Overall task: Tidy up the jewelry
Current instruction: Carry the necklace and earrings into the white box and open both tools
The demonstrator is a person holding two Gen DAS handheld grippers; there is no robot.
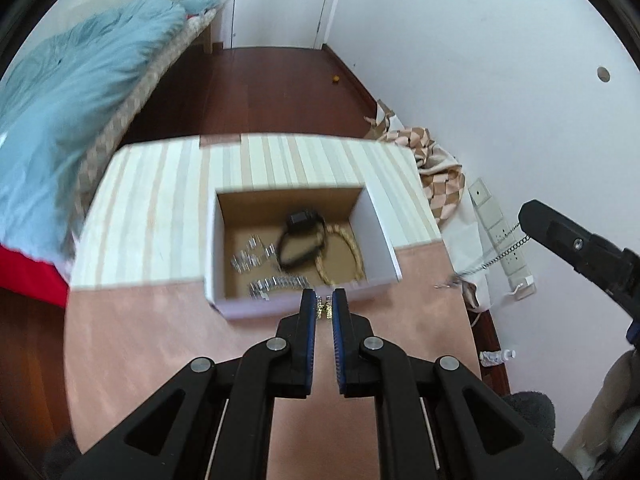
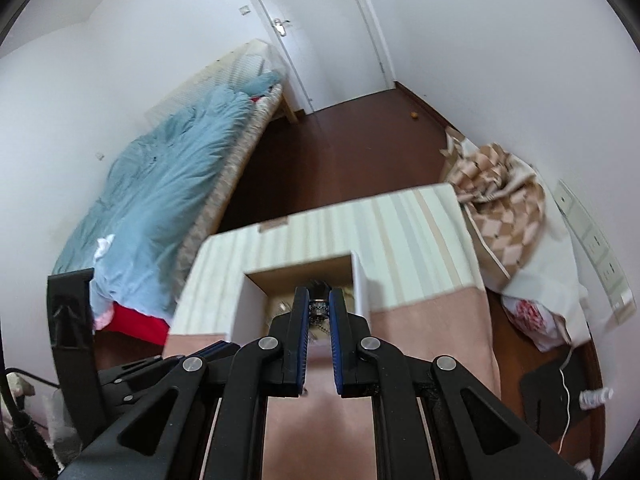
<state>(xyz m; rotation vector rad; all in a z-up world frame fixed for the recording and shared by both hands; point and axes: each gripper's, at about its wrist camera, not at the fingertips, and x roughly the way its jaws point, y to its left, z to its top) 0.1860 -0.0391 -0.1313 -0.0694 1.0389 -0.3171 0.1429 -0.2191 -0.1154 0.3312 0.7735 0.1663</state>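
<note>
Open box (image 1: 380, 232) sat near table's (image 1: 160, 340) far edge, w/ black band (image 1: 298, 240), gold braided loop (image 1: 344, 256) & silver links (image 1: 276, 280) inside. Pieces prob. light, limp, slippery; best pinched at an end or clasp. Left gripper (image 1: 324, 306) nearly shut on small gold-silver piece (image 1: 323, 307) above box's near wall. Right gripper (image 2: 319, 308) clamped narrow on chain's metal end (image 2: 319, 306), chain (image 1: 502, 246) dangling free.
</note>
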